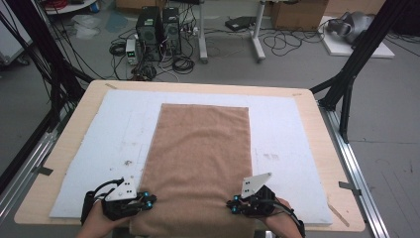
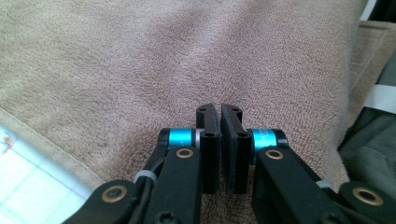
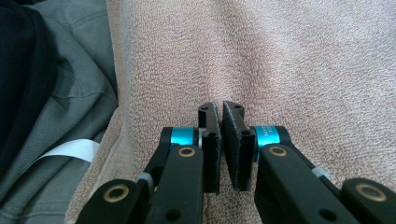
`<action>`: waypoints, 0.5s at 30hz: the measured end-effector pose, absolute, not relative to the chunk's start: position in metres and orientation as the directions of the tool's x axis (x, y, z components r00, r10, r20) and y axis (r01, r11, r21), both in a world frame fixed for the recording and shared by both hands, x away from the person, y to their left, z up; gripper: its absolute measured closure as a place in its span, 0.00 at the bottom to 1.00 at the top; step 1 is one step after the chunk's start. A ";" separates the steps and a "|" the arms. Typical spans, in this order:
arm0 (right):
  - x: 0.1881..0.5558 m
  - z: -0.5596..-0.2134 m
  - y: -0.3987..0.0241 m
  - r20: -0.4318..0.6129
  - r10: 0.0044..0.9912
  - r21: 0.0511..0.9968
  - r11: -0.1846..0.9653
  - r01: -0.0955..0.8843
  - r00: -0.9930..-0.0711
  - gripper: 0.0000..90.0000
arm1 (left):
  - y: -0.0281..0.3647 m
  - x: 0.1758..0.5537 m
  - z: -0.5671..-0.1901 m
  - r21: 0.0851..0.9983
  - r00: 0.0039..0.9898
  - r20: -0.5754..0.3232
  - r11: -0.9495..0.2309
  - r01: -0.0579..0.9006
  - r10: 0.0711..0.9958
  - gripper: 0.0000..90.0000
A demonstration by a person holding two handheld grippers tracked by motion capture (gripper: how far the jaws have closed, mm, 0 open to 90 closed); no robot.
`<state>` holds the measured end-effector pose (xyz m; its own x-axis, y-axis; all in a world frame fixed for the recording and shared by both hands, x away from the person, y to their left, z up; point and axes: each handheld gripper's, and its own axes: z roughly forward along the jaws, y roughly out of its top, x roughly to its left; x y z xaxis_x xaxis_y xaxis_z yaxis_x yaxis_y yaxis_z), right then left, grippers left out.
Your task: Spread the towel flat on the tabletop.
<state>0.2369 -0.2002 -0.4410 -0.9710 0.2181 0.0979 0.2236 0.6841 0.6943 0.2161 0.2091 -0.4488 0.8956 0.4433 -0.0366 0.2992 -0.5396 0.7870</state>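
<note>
Towel point(image 1: 200, 158) lies flat; your left gripper point(image 1: 148, 201) and right gripper point(image 1: 233, 206) rest at its near corners, jaws pressed together, apparently pinching nothing, ready for folding.

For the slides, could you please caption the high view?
Both grippers, left gripper and right gripper, jaws closed, at the near end of a tan towel on a white board.

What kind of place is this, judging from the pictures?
Probably a lab or workshop: computer towers with tangled cables stand on the floor, and black frame struts flank a table holding a brown towel.
</note>
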 end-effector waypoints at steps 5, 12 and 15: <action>0.233 -0.441 -0.200 0.124 0.190 0.692 0.687 0.222 -0.974 0.96 | 0.210 0.204 -0.449 0.787 0.901 -0.042 -0.541 0.296 0.432 0.96; 0.238 -0.432 -0.210 0.180 0.198 0.738 0.621 0.265 -0.964 0.86 | 0.214 0.200 -0.441 0.803 0.895 -0.089 -0.500 0.324 0.438 0.84; 0.246 -0.426 -0.216 0.193 0.244 0.757 0.580 0.303 -0.950 0.76 | 0.217 0.206 -0.433 0.816 0.879 -0.081 -0.475 0.330 0.471 0.71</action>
